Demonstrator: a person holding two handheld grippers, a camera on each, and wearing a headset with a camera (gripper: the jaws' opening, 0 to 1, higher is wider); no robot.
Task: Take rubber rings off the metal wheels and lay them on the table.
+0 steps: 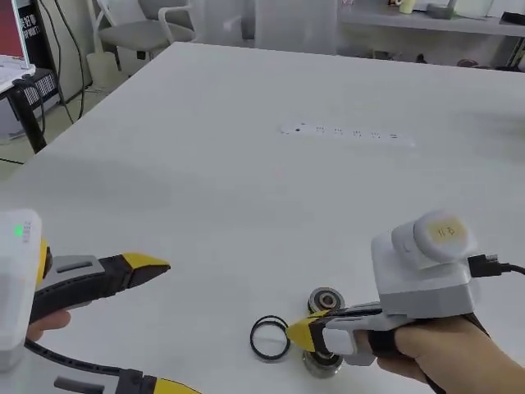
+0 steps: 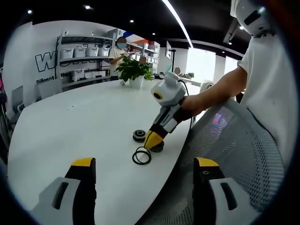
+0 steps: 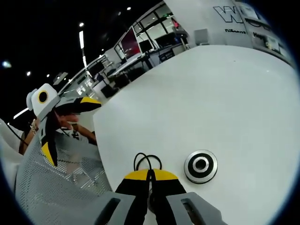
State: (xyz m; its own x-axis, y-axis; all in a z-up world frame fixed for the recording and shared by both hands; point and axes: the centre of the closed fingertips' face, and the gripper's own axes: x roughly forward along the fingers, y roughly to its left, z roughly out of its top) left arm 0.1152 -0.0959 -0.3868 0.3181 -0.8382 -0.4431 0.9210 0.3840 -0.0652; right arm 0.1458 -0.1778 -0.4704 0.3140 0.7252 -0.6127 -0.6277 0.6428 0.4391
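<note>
On the far wall in the left gripper view a large letter W (image 2: 44,61) can be read; the smaller line under it is too small to read. The round top of the right gripper (image 1: 297,332) carries a label (image 1: 444,232), but its marks are too blurred to read.

On the white table (image 1: 246,180) I count two metal wheels. One wheel (image 1: 326,300) stands free, just beside the right gripper. The second wheel (image 1: 322,362) is partly hidden under this gripper. The black rubber rings (image 1: 269,337) lie flat on the table just beside the wheels, on the side toward the left gripper (image 1: 171,325). They look like two rings, one overlapping the other.

The right gripper is held by a hand (image 1: 443,349) and its jaws are pressed together, with the tips touching the edge of the rings. Whether a ring is pinched between them I cannot tell. The left gripper is well apart from the rings, at the near left of the table, with its jaws spread wide. One white power strip (image 1: 349,131) lies farther away on the table
</note>
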